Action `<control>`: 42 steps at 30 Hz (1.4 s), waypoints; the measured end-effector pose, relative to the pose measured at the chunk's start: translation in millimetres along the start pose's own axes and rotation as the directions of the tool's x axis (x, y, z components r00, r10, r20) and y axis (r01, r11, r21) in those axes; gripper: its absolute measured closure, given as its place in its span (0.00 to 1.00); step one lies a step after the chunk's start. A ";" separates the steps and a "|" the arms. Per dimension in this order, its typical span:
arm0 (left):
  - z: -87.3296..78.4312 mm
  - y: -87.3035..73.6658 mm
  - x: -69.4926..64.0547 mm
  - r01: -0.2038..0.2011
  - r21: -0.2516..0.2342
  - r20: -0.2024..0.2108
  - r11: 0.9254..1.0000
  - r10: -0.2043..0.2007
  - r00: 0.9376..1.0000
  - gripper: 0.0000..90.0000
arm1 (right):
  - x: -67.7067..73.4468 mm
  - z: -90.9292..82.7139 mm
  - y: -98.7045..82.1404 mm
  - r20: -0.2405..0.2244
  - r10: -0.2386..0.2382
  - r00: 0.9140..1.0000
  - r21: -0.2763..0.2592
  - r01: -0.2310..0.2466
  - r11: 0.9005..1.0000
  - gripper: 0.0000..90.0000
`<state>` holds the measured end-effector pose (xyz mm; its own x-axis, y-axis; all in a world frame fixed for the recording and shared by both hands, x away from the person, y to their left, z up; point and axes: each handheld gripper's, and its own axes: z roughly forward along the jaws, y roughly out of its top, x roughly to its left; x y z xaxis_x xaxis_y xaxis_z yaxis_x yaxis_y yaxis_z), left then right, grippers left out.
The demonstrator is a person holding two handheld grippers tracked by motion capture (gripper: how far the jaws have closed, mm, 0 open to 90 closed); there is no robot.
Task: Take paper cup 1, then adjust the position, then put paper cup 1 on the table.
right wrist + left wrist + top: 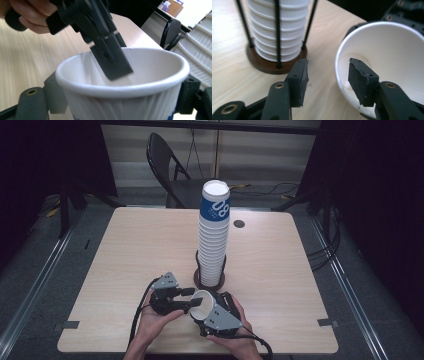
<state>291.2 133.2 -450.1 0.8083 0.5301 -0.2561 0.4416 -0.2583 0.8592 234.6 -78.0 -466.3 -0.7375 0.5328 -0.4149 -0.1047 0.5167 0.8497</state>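
Table (130,255): pale wood top, seen from above; a dark folding chair (167,167) stands behind its far edge.
Stack of cups (214,235): tall tower of white ribbed paper cups, the top one with a blue band, standing upright near the middle of the table; in the left gripper view it rises at the upper left.
Holder (198,277): round dark-brown base with thin black rods around the foot of the stack.
Right gripper (204,312): held in the person's right hand at the near edge of the table, just in front of the holder. Its jaws are pressed on both sides of a single cup, as the right gripper view shows.
Left gripper (189,300): held in the left hand, just left of the right gripper. Its jaws stand apart and press on nothing; one pad (361,81) is inside the cup's mouth, the other (299,80) outside the rim, with the cup wall between them.
Single cup (201,303): white paper cup, tilted with its open mouth toward the left gripper, clamped above the table near its front edge, close to the holder.
Grommet (239,223): small dark round spot on the table, right of the stack.
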 end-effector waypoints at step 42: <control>-23.8 -40.8 24.3 -0.009 -0.218 -0.265 0.976 -0.050 0.963 0.18 | -101.8 -34.2 -37.9 0.200 0.507 0.838 -0.135 -0.489 0.862 0.22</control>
<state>283.5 175.8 -480.8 0.6530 0.7375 -0.1725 0.3386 -0.0805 0.9375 290.9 -174.8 -445.1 -0.5378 0.8429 0.0184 0.1805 0.0938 0.9791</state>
